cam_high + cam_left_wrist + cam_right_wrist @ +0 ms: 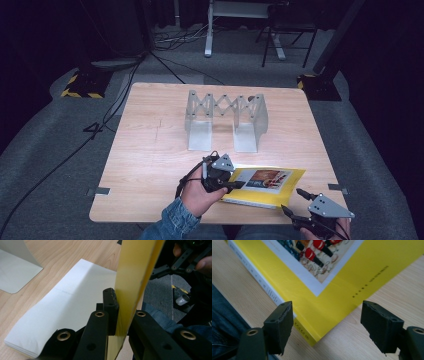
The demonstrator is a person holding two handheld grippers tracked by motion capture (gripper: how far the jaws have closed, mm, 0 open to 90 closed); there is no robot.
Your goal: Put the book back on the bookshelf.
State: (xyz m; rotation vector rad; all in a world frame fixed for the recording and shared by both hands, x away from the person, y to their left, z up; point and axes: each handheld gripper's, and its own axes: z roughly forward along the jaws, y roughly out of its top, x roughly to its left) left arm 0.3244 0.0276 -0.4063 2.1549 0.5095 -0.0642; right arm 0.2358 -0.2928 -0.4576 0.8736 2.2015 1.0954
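Yellow book lies flat at the worktop's near edge, well short of the metal expanding rack behind it. Left gripper is clenched on the front cover, lifted off the white pages. Right gripper hangs released, jaws wide, just above the book's near corner, touching nothing. Judging by this: cover pinched, book not yet raised or racked; most work left. Spine & cover print too small to read.

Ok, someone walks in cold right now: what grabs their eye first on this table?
Probably the bright yellow paperback book at the near edge of the pale wooden table, its front cover pinched and lifted by the left gripper. Next, the grey metal accordion-style book rack standing mid-table. The right gripper hangs open off the book's near right corner.
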